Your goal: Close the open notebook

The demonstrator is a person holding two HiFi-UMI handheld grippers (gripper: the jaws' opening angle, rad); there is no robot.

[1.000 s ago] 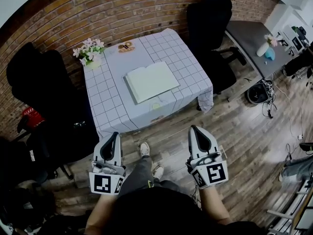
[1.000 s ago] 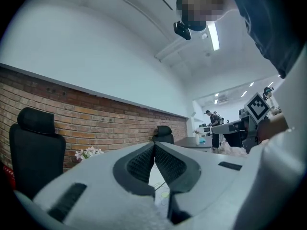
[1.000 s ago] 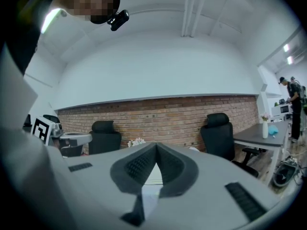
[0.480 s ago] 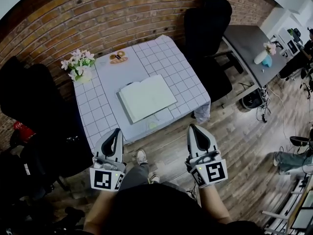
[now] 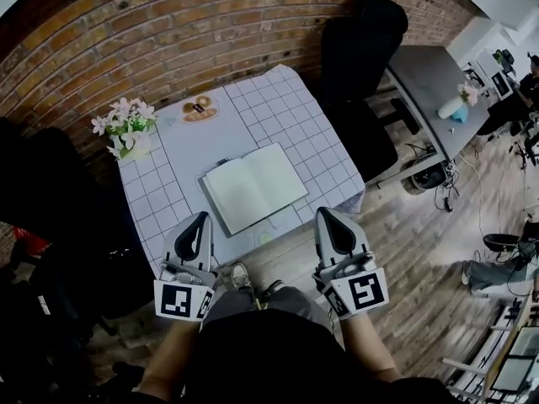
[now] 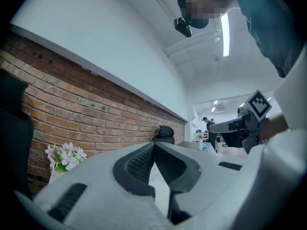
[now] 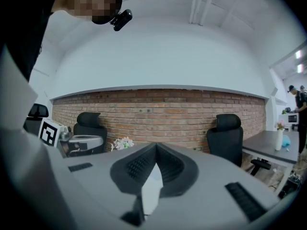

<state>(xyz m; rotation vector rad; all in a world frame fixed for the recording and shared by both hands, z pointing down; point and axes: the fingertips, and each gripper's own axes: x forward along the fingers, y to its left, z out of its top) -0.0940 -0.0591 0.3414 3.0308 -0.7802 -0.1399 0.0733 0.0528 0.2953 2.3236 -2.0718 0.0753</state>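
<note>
Left tool (image 5: 200,220), right tool (image 5: 327,216) closed; vase (image 5: 137,146) holds flowers (image 5: 122,116).

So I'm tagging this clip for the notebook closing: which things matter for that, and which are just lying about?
For the job:
open notebook
left gripper, shut and empty
right gripper, shut and empty
checked table under the notebook

Lying about:
flowers
small brown item near the wall
black chair
</note>
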